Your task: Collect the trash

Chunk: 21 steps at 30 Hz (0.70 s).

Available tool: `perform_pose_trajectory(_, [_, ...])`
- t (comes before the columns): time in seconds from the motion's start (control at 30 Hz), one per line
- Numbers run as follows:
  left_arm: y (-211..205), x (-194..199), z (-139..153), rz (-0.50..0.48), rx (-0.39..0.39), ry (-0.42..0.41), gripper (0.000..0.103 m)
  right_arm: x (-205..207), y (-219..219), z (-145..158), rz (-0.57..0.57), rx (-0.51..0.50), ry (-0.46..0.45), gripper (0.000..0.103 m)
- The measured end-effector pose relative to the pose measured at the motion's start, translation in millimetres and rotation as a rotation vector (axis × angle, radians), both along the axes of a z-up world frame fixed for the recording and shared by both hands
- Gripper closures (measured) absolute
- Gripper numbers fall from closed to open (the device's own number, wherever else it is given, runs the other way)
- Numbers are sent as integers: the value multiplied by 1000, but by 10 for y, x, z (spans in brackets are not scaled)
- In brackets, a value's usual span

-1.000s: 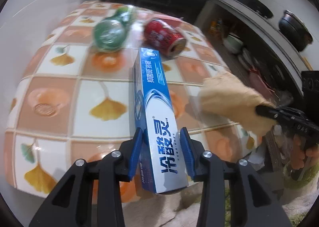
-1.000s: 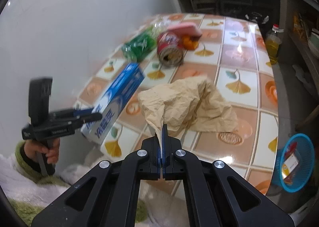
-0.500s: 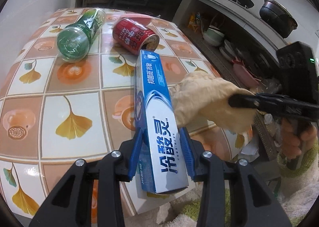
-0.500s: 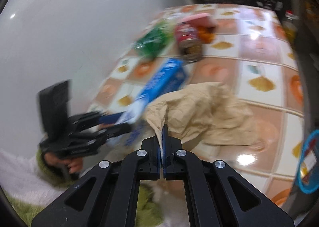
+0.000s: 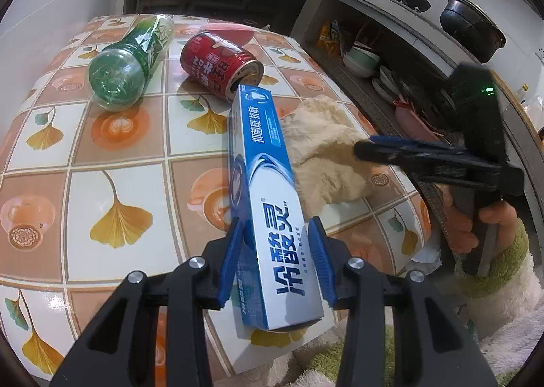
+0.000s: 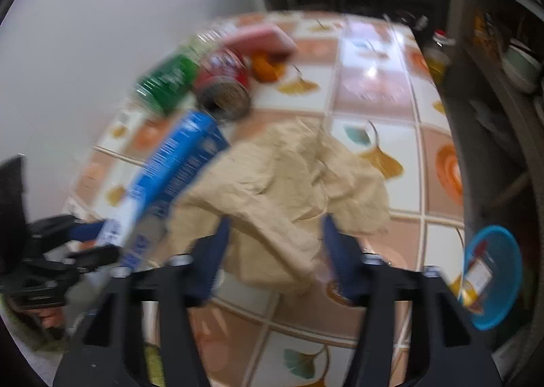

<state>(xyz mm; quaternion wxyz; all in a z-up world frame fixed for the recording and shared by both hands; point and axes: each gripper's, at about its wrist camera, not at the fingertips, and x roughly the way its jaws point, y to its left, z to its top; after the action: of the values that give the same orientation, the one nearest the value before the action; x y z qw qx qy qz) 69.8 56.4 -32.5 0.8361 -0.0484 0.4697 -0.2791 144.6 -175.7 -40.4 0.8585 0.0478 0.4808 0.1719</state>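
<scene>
Since the earlier frames, the right hand-held gripper [image 6: 275, 251] had just opened its jaws wide, letting go of the crumpled brown paper [image 6: 289, 183] it had been pinching; the paper now lay loose on the tiled surface [image 6: 370, 87], its near edge between the spread fingers, with no pad pressing on it. The left hand-held gripper [image 5: 277, 261] was clamped on the blue toothpaste box [image 5: 268, 203], gripping its near end so that the box jutted out over the surface towards the red can [image 5: 217, 67].

To finish this step well, the right hand-held gripper would probably need to gather a thicker fold of the paper, since a thin edge can slip or tear; the left should keep the long box steady, as it is held only at one end.

The box carried large Chinese characters, apparently 冷酸灵, with smaller characters farther up that I could not read surely. The red can bore white Chinese lettering, too distorted to read. A green plastic bottle [image 5: 129, 64] lay beside the can, its label illegible.
</scene>
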Motion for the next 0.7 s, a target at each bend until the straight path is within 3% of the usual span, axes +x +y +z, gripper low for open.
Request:
perform_pose_trajectory(0.17, [10,0,-7,-1,-4,-2,64,148,-131,77,-26,64,-14,15])
perform_pose_trajectory(0.37, [5,-5,-2,-3,0,-5,64,613,-278,-194,-56,191,83,14])
perform_pose_trajectory(0.53, [4,-9,-11,0,0,-3,63,767,-120,-351,46,170,161,14])
perform_pose_trajectory(0.7, [3,0,-38,-1,-4,3,62,607,131,-374,175,101,155,14])
